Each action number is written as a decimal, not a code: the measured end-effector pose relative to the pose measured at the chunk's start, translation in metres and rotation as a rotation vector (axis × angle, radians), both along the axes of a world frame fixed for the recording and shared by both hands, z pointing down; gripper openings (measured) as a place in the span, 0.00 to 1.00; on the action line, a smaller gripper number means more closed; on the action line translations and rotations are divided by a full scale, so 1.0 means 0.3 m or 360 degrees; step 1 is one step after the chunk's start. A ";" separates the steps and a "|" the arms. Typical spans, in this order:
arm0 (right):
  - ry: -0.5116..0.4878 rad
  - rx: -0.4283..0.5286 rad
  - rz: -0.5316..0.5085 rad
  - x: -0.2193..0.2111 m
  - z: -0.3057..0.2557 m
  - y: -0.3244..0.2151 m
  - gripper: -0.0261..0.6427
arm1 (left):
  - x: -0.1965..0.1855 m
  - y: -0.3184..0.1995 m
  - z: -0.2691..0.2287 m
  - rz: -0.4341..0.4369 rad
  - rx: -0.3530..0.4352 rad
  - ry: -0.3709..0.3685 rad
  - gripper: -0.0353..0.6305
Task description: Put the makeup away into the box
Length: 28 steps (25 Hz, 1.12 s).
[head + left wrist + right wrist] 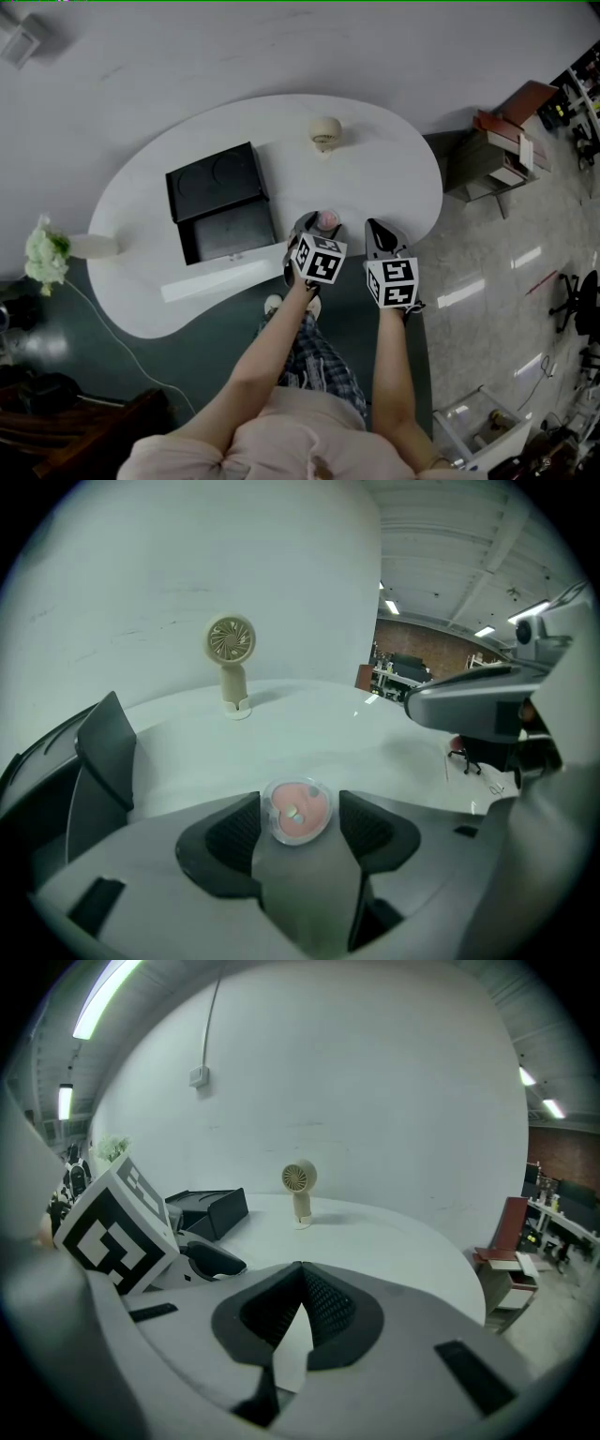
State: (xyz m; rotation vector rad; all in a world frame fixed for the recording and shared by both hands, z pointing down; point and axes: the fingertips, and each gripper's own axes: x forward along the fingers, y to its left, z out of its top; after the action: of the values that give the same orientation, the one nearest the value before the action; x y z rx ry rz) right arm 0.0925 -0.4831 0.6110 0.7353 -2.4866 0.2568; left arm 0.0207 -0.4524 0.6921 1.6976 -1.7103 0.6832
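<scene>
Left gripper (300, 801) pinches compact (297, 814) by pad tips only; right gripper (300, 1267) closed, empty. We expect slippage when lifting.

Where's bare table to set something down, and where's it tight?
Free: table's right lobe between fan and right tool; the stretch between vase and black box. Tight: near edge, where black box, white strip, left tool shut on the pink compact, and right tool bunch up.
</scene>
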 end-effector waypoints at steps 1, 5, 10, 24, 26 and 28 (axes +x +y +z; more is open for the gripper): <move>0.0001 -0.0001 0.0003 0.002 0.001 0.002 0.06 | 0.000 0.001 0.000 0.0001 -0.0001 -0.0001 0.46; -0.0003 -0.0001 0.0015 0.010 -0.001 0.005 0.06 | 0.003 0.001 -0.001 0.0004 0.0000 -0.0018 0.42; -0.0013 0.0007 0.0025 0.011 -0.016 0.007 0.06 | -0.013 0.001 -0.091 -0.0018 0.0139 -0.0025 0.41; -0.0124 0.0072 -0.0227 -0.292 -0.151 0.121 0.06 | -0.267 0.154 -0.387 -0.0223 0.0400 -0.0042 0.41; -0.0148 0.0078 -0.0296 -0.373 -0.172 0.159 0.06 | -0.344 0.207 -0.400 -0.0291 0.0401 -0.0058 0.41; -0.0170 0.0080 -0.0372 -0.460 -0.190 0.200 0.06 | -0.420 0.266 -0.401 -0.0367 0.0385 -0.0064 0.41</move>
State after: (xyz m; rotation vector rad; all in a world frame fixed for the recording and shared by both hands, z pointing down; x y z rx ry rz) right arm -0.0457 -0.4230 0.5541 0.4546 -2.6600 0.1514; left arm -0.1053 -0.3726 0.5717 1.6153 -2.0461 0.4210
